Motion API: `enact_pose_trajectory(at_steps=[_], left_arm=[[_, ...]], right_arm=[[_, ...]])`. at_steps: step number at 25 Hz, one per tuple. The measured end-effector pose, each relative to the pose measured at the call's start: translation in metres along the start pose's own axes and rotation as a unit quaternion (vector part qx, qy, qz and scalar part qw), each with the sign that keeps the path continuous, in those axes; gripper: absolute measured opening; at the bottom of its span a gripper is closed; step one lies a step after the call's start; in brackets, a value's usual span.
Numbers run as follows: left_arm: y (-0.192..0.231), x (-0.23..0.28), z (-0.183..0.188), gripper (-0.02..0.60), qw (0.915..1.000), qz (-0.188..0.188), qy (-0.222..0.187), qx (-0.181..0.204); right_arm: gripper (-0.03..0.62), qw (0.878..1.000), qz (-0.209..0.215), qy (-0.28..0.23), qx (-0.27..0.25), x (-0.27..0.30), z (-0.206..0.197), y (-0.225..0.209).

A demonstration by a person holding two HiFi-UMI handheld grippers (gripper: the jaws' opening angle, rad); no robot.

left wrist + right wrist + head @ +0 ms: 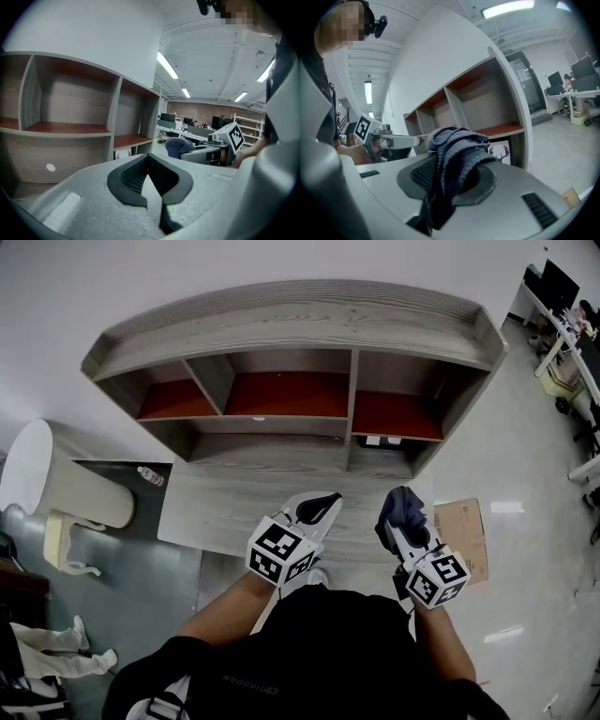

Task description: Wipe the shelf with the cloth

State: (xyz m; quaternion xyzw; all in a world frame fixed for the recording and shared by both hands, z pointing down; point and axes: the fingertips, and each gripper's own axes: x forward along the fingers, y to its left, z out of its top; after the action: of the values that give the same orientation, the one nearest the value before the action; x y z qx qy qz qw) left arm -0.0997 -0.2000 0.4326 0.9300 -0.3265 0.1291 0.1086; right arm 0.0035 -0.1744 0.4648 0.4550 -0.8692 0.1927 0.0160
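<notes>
— While we list outward from the fingers, what is item one?

— Item 1: right gripper (pixel 447 174). Its jaws are clamped on the cloth (pixel 457 140), a blue-grey knit wad bunched between the pads and spilling over their tips. Item 2: left gripper (pixel 150 161). Its jaws are closed tip to tip with nothing between them, and it is held just beside the right one.

— And beyond the tips?

— Item 3: shelf (pixel 291 320), grey wood, ahead of both pairs of fingers. The broad lower ledge comes nearest, then open compartments with red-brown floors. The cloth is up in the air and no contact with any board is visible, so by my reading wiping is not yet begun.

— Risks to enter?

— These are judged only. With the cloth so bunched, little of it may meet the board, and the hard jaw tips could scrape the wood if pressed down. A loose fold could snag on a divider and drag out of the grip. The idle left gripper, so close by, could knock the right on a sideways stroke.
</notes>
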Motion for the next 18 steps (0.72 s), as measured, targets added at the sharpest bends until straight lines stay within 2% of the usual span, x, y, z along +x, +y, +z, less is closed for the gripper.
enact_pose_trajectory(at_steps=[4, 9, 14, 18], left_arm=[[0.018, -0.001, -0.001, 0.008, 0.9998, -0.017, 0.0, 0.004], [0.031, 0.002, -0.002, 0.008, 0.9996, -0.028, 0.007, 0.003], [0.034, 0.008, 0.007, 0.008, 0.9996, -0.026, 0.0, 0.006], [0.037, 0.011, 0.009, 0.008, 1.0, -0.008, -0.004, -0.002]], right_arm=[[0.095, 0.999, -0.032, -0.014, 0.011, 0.016, 0.0, -0.004], [0.096, 0.998, -0.053, -0.022, 0.008, 0.02, 0.007, -0.004], [0.096, 0.997, -0.062, -0.035, -0.008, 0.023, 0.023, -0.012], [0.097, 0.998, -0.045, -0.033, -0.016, 0.027, 0.035, -0.017]])
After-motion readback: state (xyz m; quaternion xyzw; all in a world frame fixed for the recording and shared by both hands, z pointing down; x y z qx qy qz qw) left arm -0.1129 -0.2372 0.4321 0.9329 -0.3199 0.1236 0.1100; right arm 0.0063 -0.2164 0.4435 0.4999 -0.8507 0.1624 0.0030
